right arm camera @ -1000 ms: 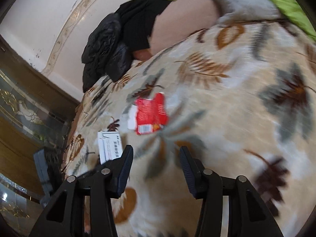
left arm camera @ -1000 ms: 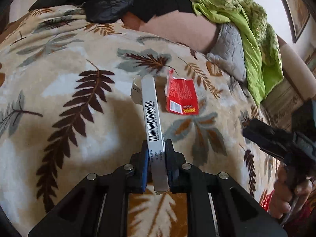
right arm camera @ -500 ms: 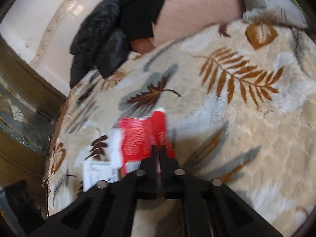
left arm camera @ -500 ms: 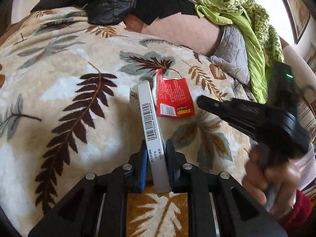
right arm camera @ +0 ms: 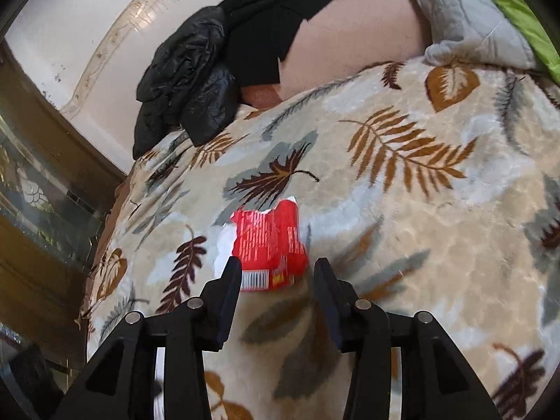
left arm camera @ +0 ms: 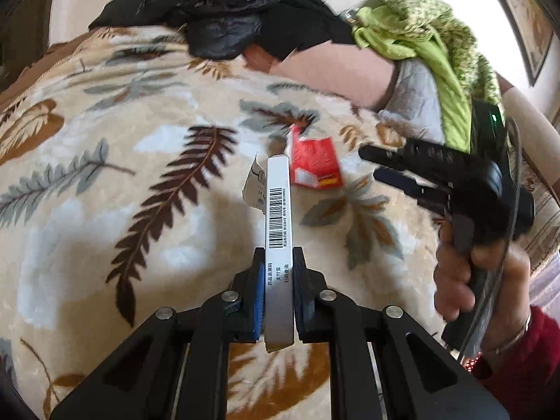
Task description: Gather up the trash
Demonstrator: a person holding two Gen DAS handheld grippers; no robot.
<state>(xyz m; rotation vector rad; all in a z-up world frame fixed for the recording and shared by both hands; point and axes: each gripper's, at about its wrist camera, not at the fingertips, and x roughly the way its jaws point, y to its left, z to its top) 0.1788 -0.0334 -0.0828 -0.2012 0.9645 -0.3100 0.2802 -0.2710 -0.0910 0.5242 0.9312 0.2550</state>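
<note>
1. My left gripper (left arm camera: 279,273) is pinched tight on a flat white carton (left arm camera: 278,210), both pads pressed against its broad faces.
2. The carton stands on edge with its barcode strip facing up; its long axis runs straight up the centre of the left wrist frame, the opened flap end pointing away from me.
3. A torn red wrapper (left arm camera: 315,167) lies flat on the leaf-print blanket (left arm camera: 122,161), just right of the carton's far tip.
4. My right gripper (right arm camera: 278,273) has its fingers spread apart, and the wrapper's near, barcoded edge sits between the tips at lower centre of the right wrist frame.
5. The wrapper's torn end points toward the black jacket (right arm camera: 182,77) at upper left.
</note>
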